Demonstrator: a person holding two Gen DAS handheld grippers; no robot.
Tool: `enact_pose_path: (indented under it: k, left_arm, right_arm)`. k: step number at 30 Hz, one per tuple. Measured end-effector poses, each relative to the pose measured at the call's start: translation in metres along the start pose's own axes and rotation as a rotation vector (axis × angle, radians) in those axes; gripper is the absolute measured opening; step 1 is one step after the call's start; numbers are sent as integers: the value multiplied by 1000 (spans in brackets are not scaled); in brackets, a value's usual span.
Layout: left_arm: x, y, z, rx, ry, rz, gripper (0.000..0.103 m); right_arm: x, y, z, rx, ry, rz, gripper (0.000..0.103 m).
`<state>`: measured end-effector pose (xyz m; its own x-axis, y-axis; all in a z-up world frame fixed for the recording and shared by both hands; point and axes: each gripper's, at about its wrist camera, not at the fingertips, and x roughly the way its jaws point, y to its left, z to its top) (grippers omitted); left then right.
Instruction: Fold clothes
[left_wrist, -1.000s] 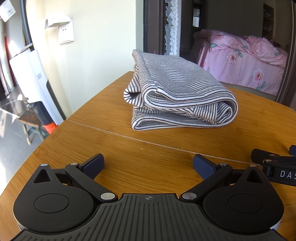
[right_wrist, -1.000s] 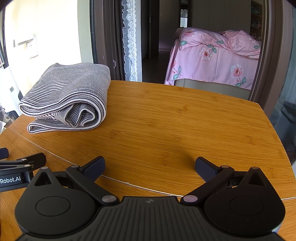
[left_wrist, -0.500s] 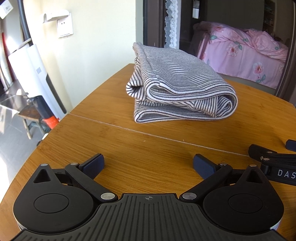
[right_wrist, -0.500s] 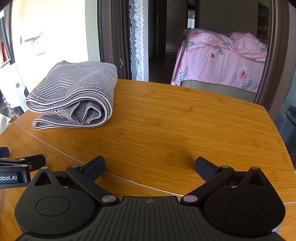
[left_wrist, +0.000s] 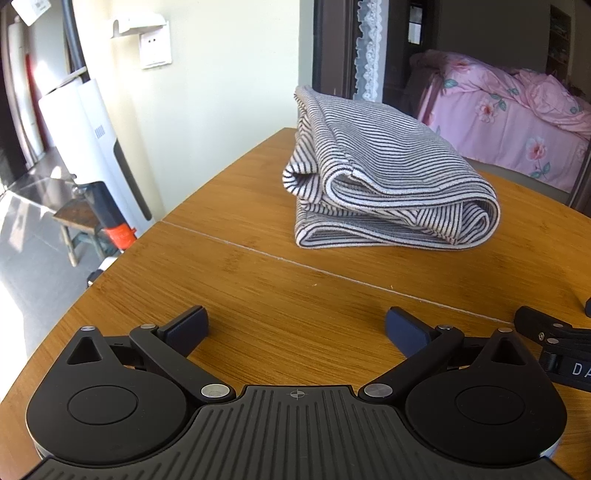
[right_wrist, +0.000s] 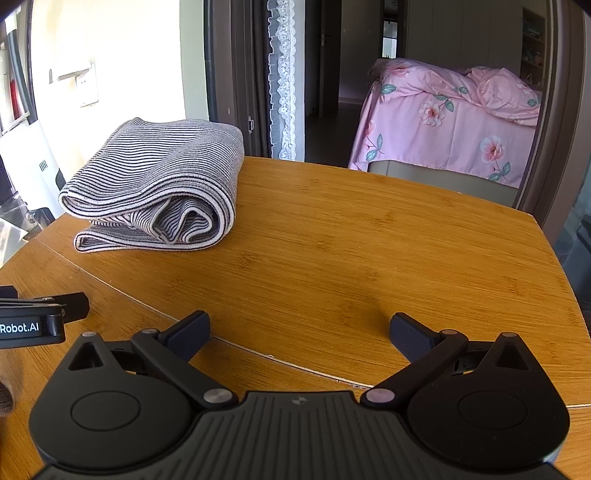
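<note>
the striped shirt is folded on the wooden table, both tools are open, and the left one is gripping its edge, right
Not quite. The left tool grips nothing: the left wrist view shows it open over bare wooden table, well short of the striped shirt. The rest holds: the shirt lies folded on the table and the right tool is open too.
</note>
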<state>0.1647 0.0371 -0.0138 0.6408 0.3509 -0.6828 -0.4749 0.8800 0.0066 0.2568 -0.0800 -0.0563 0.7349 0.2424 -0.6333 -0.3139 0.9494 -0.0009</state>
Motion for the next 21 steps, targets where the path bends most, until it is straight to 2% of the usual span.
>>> enact_pose_path:
  k: [21]
  left_arm:
    - [2, -1, -2, -3, -15, 3, 103]
  right_arm:
    - [-1, -2, -1, 5, 0, -3, 103]
